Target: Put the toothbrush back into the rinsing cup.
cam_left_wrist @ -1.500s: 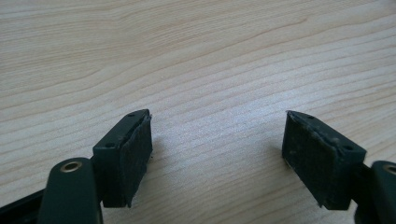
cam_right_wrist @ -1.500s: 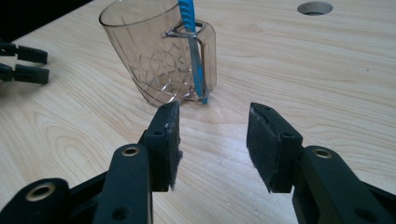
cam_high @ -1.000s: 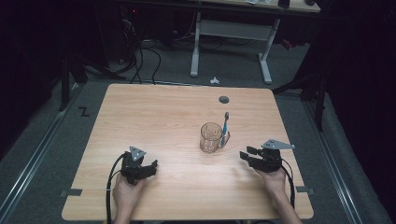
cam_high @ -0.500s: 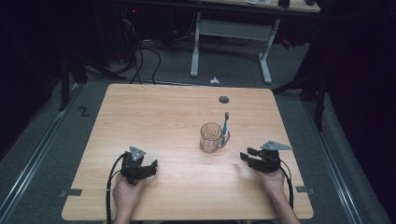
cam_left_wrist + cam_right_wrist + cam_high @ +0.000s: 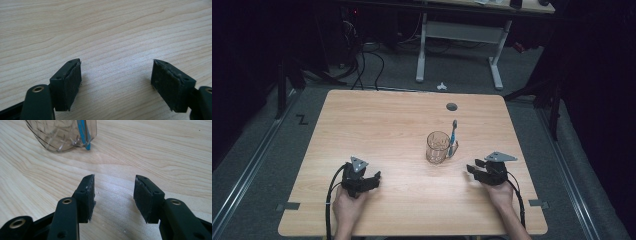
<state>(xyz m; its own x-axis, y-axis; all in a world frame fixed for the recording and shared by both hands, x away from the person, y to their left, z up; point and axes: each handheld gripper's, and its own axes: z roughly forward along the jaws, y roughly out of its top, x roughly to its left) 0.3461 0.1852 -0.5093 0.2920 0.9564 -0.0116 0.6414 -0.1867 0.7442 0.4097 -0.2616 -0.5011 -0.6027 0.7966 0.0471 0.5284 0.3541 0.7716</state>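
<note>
A clear glass mug stands upright right of centre in the high view, a blue toothbrush leaning in it, head up. Near the surface's far edge sits a small dark round hole. In the right gripper view the mug is cut off at the upper left. The right gripper, lower right, points at the mug, fingers apart and empty; bare wood lies between. The left gripper, lower left, rests with fingers wide and empty.

Wooden table with round grommet hole
</note>
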